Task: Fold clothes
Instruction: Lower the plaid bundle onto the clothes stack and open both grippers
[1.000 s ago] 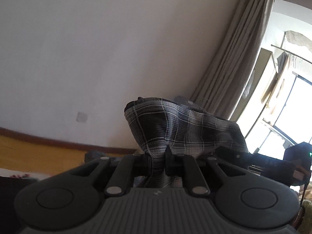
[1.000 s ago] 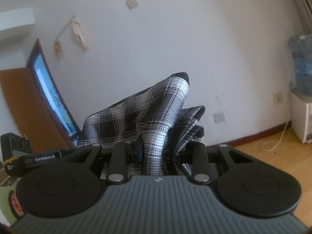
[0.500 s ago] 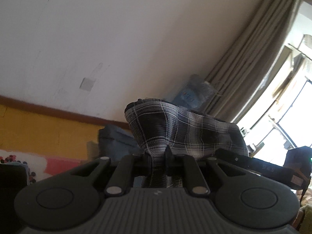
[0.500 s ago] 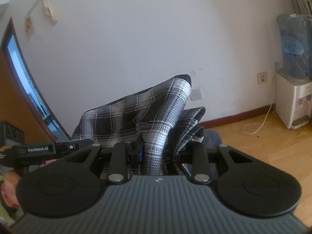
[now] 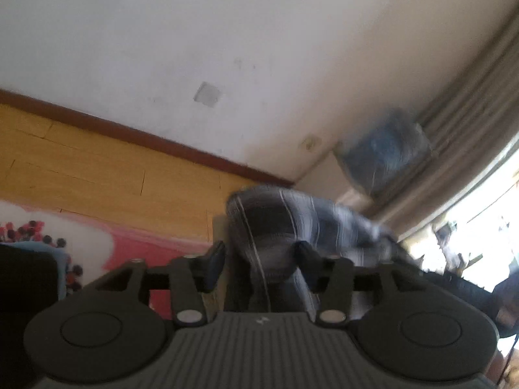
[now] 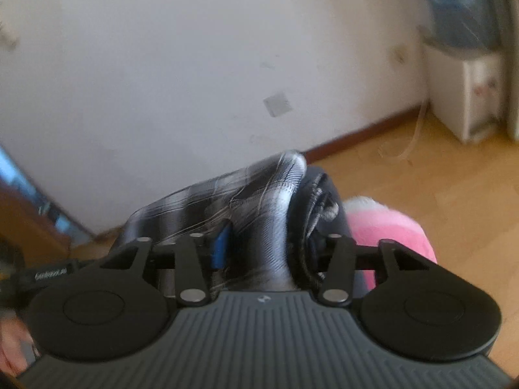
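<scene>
A dark plaid garment with white lines (image 5: 269, 220) bunches between the fingers of my left gripper (image 5: 259, 256). Those jaws are opening: the left finger (image 5: 215, 259) stands clear of the cloth and the right one is at its edge. In the right wrist view the same plaid garment (image 6: 259, 214) lies in a thick fold between the fingers of my right gripper (image 6: 272, 246). Its jaws are opening too, with the blue pad (image 6: 220, 248) beside the cloth. Both views are blurred by motion. The garment stretches between the two grippers; where it hangs below them is hidden.
A wooden floor (image 5: 107, 175) meets a white wall at a brown baseboard (image 5: 146, 136). A pink and white patterned mat (image 5: 107, 243) lies below, also pink (image 6: 386, 227) in the right view. A water dispenser (image 6: 467, 97) and a curtain (image 5: 470, 123) stand at the right.
Both grippers came down and tipped toward the floor, which now fills more of each view. Their jaws, clamped on the plaid cloth before, have spread apart around it.
</scene>
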`<act>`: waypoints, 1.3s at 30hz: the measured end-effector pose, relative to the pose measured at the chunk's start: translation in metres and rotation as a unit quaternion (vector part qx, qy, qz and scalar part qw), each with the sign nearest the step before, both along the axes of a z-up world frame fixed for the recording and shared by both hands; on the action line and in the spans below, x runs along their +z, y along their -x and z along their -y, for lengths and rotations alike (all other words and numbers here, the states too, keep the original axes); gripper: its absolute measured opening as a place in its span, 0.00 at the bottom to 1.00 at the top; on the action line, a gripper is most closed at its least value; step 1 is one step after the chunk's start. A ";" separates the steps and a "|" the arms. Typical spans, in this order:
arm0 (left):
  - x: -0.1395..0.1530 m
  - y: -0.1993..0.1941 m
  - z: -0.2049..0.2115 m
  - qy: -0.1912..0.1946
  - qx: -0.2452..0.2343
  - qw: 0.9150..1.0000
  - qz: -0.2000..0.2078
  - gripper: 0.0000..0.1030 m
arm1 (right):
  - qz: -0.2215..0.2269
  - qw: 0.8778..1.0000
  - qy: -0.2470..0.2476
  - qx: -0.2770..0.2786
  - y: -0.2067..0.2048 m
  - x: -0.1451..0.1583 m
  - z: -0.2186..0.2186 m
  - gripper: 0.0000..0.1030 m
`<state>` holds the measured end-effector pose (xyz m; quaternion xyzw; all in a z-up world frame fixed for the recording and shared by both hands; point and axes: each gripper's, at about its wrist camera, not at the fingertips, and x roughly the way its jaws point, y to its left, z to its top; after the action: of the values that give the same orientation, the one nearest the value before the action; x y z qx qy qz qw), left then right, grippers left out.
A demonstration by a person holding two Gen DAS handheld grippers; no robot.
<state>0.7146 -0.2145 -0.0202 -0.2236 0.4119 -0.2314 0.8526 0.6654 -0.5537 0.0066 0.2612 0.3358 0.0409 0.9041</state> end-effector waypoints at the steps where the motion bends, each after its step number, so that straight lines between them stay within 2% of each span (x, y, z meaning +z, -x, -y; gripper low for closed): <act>1: 0.005 0.001 -0.006 0.008 0.008 1.000 0.005 0.51 | 0.003 1.000 -0.009 -0.012 0.004 0.001 0.003 0.48; 3: 0.019 0.006 -0.017 0.007 0.027 0.999 0.026 0.51 | 0.024 0.999 -0.019 -0.042 0.020 0.010 0.012 0.48; 5: 0.035 0.011 -0.017 -0.012 0.025 0.997 0.069 0.50 | 0.054 0.996 -0.020 -0.068 0.035 0.024 0.018 0.48; 7: 0.049 0.016 -0.001 -0.045 -0.023 0.993 0.109 0.50 | 0.092 0.994 0.006 -0.055 0.044 0.043 0.013 0.43; 8: 0.054 0.017 0.010 -0.056 -0.051 0.990 0.115 0.50 | 0.099 0.994 0.012 -0.038 0.042 0.047 0.006 0.40; 10: 0.055 0.017 0.032 -0.073 -0.089 0.989 0.098 0.50 | 0.088 0.996 0.019 0.003 0.027 0.050 -0.012 0.33; 12: 0.043 0.008 0.049 -0.093 -0.087 0.989 0.078 0.52 | 0.058 0.997 0.033 0.027 0.009 0.044 -0.030 0.27; 14: 0.030 -0.004 0.062 -0.116 -0.074 0.988 0.064 0.52 | 0.010 0.999 0.047 0.002 -0.008 0.024 -0.041 0.26; 16: 0.021 -0.015 0.070 -0.130 -0.067 0.988 0.050 0.52 | -0.040 0.998 0.033 -0.035 -0.020 0.001 -0.040 0.24; 18: 0.025 -0.017 0.073 -0.137 -0.057 0.987 0.055 0.53 | -0.059 0.997 0.016 -0.050 -0.023 -0.004 -0.040 0.24; 19: 0.033 -0.013 0.070 -0.134 -0.051 0.988 0.061 0.56 | -0.057 0.997 0.013 -0.055 -0.021 -0.001 -0.041 0.25; 21: 0.050 -0.005 0.060 -0.116 -0.050 0.989 0.080 0.57 | -0.024 0.998 0.016 -0.054 -0.005 0.021 -0.042 0.26; 24: 0.076 0.035 0.038 -0.106 -0.103 0.982 0.120 0.60 | 0.040 0.998 -0.005 -0.042 0.051 0.063 -0.029 0.28; 25: 0.080 0.054 0.036 -0.125 -0.133 0.974 0.137 0.61 | 0.053 0.998 0.002 -0.032 0.075 0.072 -0.027 0.28; 26: 0.081 0.077 0.037 -0.150 -0.168 0.962 0.154 0.61 | 0.063 0.998 0.010 -0.021 0.098 0.080 -0.026 0.28; 28: 0.074 0.119 0.042 -0.208 -0.231 0.933 0.183 0.61 | 0.066 0.997 0.039 0.006 0.143 0.086 -0.031 0.28; 29: 0.066 0.138 0.048 -0.241 -0.258 0.915 0.196 0.61 | 0.061 0.996 0.055 0.022 0.158 0.080 -0.036 0.28; 31: 0.044 0.163 0.060 -0.303 -0.286 0.886 0.203 0.61 | 0.043 0.994 0.089 0.047 0.173 0.061 -0.048 0.28; 32: 0.036 0.170 0.063 -0.323 -0.283 0.878 0.212 0.62 | 0.029 0.992 0.106 0.058 0.178 0.049 -0.055 0.28; 33: 0.034 0.173 0.064 -0.329 -0.279 0.876 0.215 0.64 | 0.003 0.991 0.121 0.062 0.176 0.030 -0.062 0.27; 34: 0.035 0.171 0.063 -0.326 -0.270 0.882 0.208 0.65 | -0.016 0.989 0.133 0.063 0.176 0.016 -0.069 0.25; 38: 0.060 0.175 0.039 -0.305 -0.197 0.917 0.163 0.65 | -0.008 0.990 0.137 0.035 0.189 0.014 -0.074 0.27; 39: 0.069 0.184 0.030 -0.301 -0.177 0.925 0.150 0.66 | -0.001 0.994 0.109 0.025 0.204 0.023 -0.071 0.27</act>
<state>0.5302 -0.2440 0.0491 0.1572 0.3624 -0.2746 0.8767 0.4612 -0.4822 0.0296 0.1525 0.3456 0.0266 0.9255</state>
